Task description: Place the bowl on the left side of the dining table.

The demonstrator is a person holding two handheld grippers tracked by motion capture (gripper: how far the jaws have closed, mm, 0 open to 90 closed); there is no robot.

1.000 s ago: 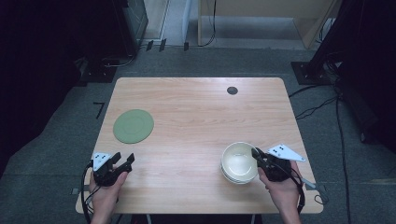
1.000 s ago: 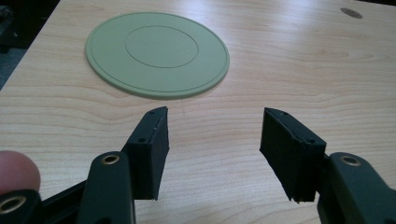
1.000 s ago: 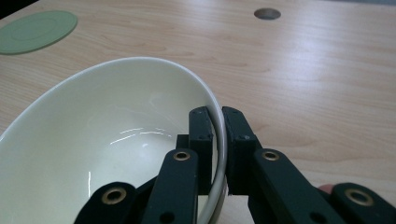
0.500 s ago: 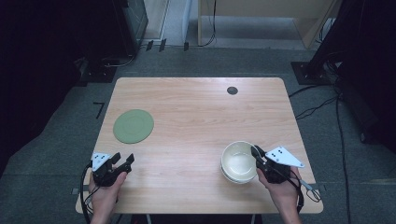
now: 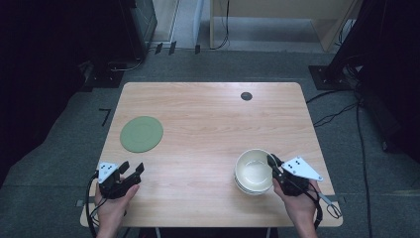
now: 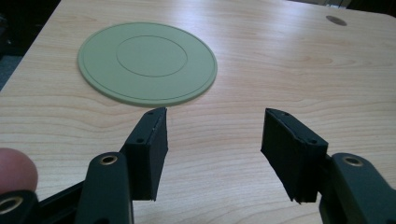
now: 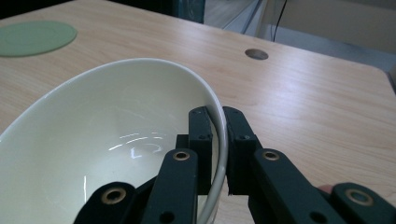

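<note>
Bowl (image 5: 253,171): cream, stacked on another, near the table's front right corner, close to the front edge, right edge a little farther off.
Bowl rim (image 7: 219,126): pinched at its right side, one pad inside, one outside.
Right gripper (image 5: 272,161): jaws clamped on the rim, hand just behind, near the front edge.
Table (image 5: 208,114): bare wood across the middle and back; wide free stretch between bowl and plate.
Plate (image 5: 141,133): green, flat, left side, close to the left edge, well apart from the bowl.
Left gripper (image 5: 131,169): jaws apart, nothing between, at the front left corner, plate just ahead.
Hole (image 5: 246,95): dark, round, near the back edge.
</note>
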